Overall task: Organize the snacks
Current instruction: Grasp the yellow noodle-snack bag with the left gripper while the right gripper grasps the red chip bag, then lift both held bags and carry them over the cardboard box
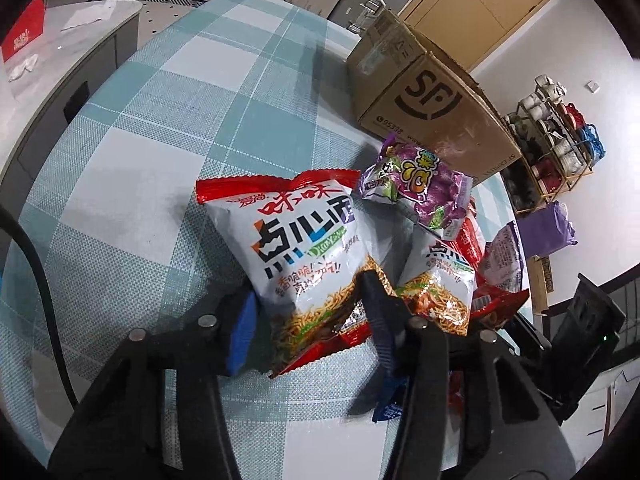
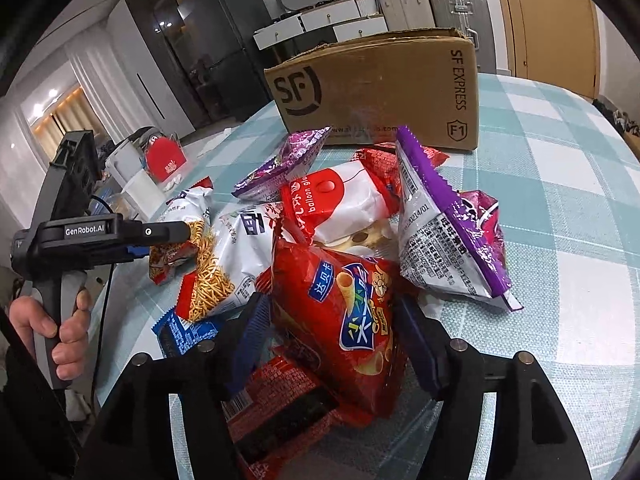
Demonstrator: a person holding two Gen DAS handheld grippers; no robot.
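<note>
Left hand-held gripper (image 1: 310, 308) clamps the noodle snack bag (image 1: 296, 248) in front of the SF box (image 1: 432, 104). Right hand-held gripper (image 2: 332, 328) straddles the red crisp bag (image 2: 340, 312), contact unclear. Advice: grip the seams and lift clear.

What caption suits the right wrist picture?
Right gripper straddles a red snack bag in a pile before a cardboard box.

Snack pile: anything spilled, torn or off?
No spills or tears visible. The snack bags lie jumbled on each other beside the cardboard box; one purple bag stands tipped on its edge.
</note>
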